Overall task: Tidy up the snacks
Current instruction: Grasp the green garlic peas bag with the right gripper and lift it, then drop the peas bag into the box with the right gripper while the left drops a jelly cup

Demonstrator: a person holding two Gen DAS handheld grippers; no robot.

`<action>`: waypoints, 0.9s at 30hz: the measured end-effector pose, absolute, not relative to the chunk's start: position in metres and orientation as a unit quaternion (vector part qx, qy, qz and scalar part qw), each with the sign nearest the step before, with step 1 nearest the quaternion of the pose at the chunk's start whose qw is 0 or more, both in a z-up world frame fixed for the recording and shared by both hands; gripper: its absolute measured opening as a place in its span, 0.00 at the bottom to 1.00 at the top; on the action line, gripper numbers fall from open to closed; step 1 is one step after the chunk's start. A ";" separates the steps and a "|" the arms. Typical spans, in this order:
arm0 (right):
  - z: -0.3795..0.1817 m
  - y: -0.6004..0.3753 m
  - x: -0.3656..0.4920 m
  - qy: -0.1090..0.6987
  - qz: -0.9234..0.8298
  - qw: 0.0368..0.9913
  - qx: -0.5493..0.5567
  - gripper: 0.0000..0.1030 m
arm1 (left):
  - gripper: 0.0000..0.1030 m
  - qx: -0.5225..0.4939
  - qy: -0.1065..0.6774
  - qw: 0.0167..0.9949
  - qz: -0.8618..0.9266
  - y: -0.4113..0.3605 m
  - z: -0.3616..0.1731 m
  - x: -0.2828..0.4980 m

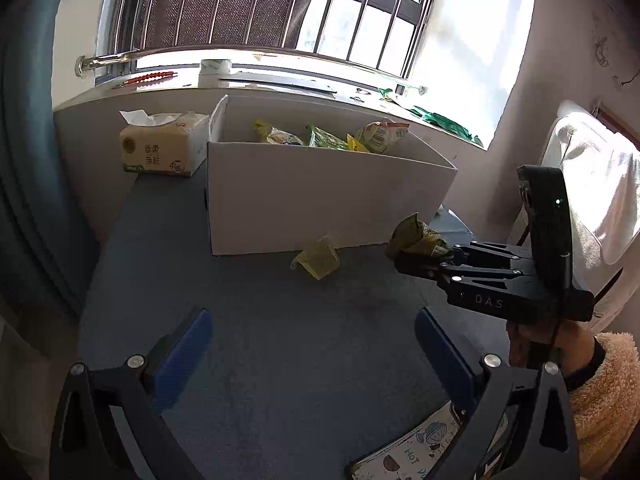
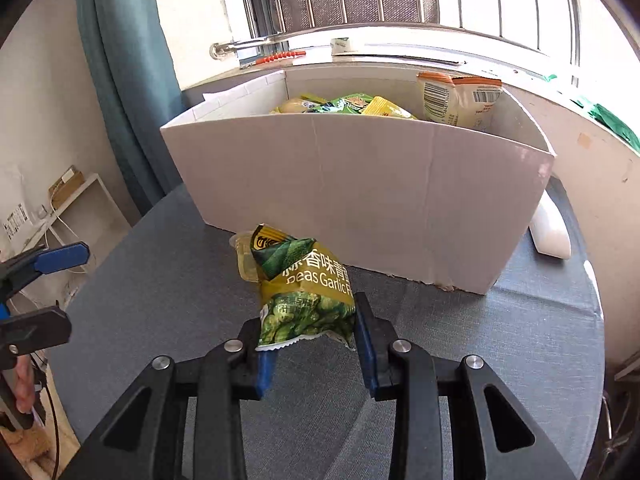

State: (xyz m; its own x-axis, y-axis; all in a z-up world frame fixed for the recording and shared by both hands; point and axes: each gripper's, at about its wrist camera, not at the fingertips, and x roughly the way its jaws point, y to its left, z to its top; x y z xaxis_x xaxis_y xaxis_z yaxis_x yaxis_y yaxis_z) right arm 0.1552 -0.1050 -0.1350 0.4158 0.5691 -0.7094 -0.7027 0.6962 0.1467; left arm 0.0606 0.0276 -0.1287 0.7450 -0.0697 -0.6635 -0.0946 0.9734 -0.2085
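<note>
Right gripper point(image 2: 308, 344): fingers closed on the pea packet point(image 2: 304, 288), long axis pointing toward the box point(image 2: 360, 184) at frame centre.
Left gripper point(image 1: 312, 340): fingers wide apart, empty; yellow snack point(image 1: 318, 258) lies ahead on the desk point(image 1: 280, 360).

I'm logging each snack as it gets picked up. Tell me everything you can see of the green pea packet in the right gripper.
The green pea packet is a small crinkly glossy pouch, green and olive, printed with peas, white Chinese characters and "Peas Garlic". Its serrated white seal points toward the camera. The right gripper is shut on its lower end, holding it above the grey table, in front of the white box.
</note>
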 end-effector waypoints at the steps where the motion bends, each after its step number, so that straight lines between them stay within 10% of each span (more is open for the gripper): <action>1: -0.129 -0.115 0.152 0.384 0.384 0.837 -0.065 0.36 | 1.00 -0.106 0.368 0.924 0.005 0.025 -0.132 0.070; 15: -0.102 -0.211 0.091 0.349 0.370 0.858 0.079 0.36 | 0.97 -0.048 0.435 0.899 0.033 0.002 -0.179 0.184; 21: -0.115 -0.224 0.094 0.362 0.362 0.853 0.103 0.36 | 0.49 -0.019 0.441 0.897 0.020 -0.004 -0.190 0.194; 27: -0.117 -0.228 0.095 0.361 0.363 0.852 0.109 0.36 | 0.49 -0.052 0.405 0.913 -0.011 0.002 -0.176 0.168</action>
